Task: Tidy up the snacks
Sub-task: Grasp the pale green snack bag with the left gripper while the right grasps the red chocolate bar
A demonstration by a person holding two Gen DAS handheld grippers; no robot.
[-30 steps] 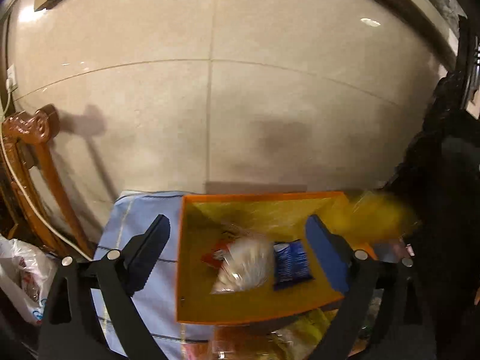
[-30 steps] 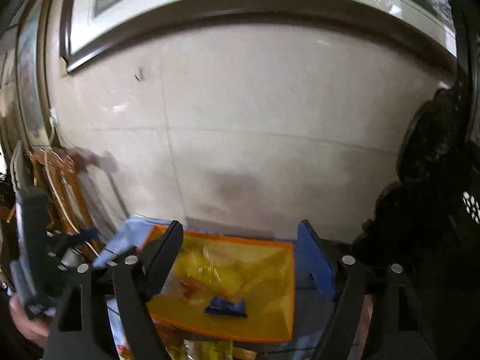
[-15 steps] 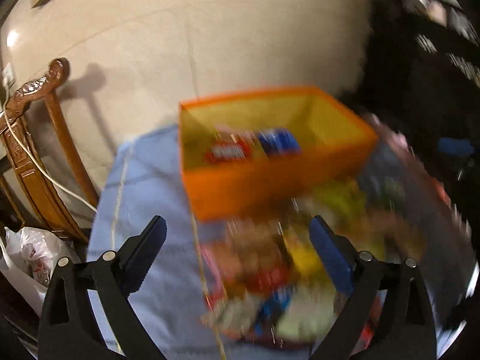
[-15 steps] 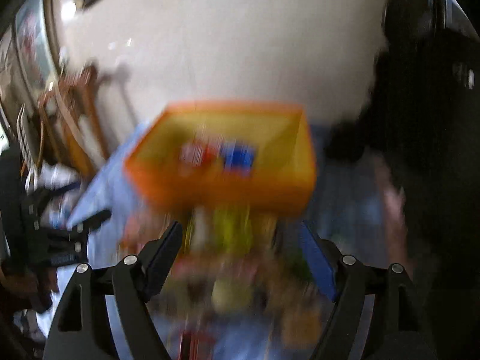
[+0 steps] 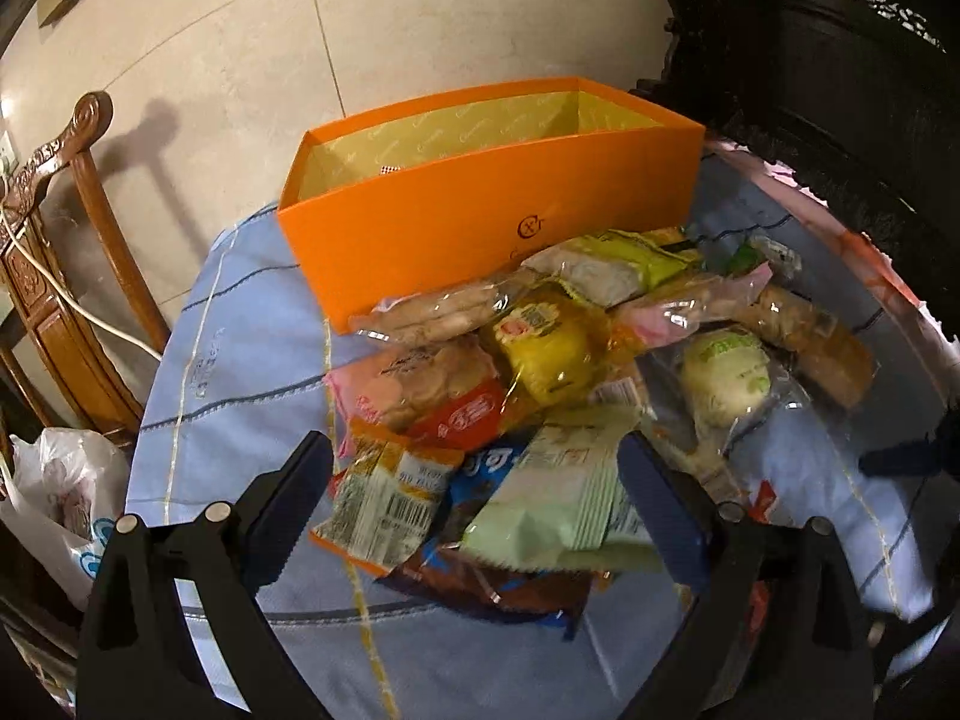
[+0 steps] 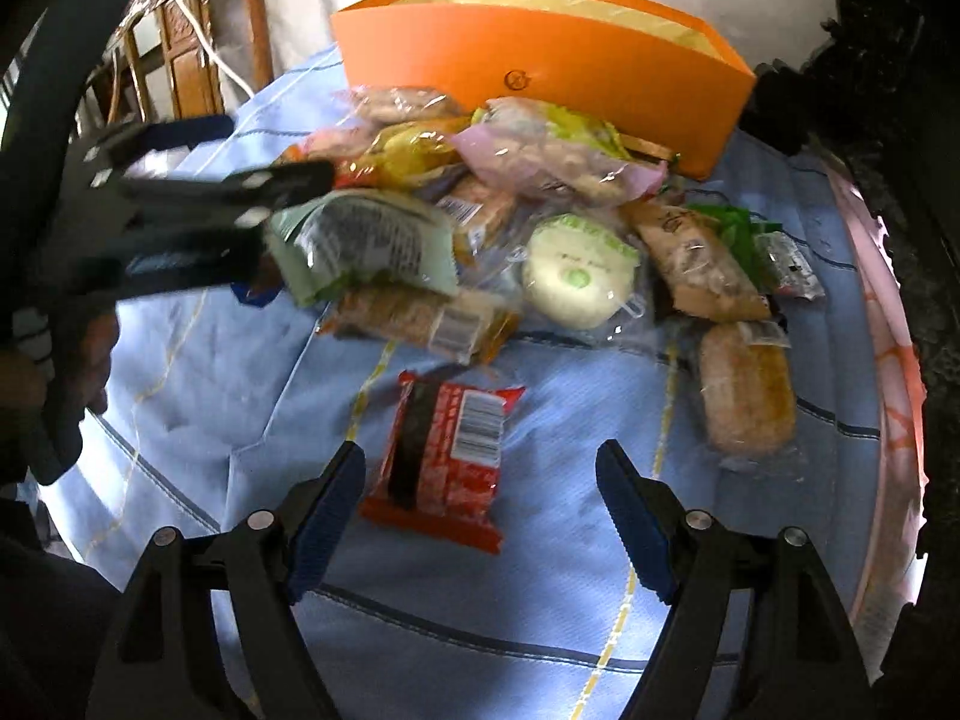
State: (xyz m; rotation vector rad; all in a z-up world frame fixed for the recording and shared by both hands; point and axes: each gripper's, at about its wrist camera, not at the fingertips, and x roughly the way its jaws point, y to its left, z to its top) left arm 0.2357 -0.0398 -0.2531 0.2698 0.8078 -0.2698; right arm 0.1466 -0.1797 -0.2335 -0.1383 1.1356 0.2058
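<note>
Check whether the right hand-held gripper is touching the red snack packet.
Apart. The right wrist view shows the right hand-held gripper open, with blue cloth visible between each finger and the red snack packet.

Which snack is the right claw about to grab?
Probably this one: start at the big orange box at the back of the blue cloth. Come forward past the heap of snacks to the open right claw. A red packet with a white barcode lies alone there, touching no other snack.
</note>
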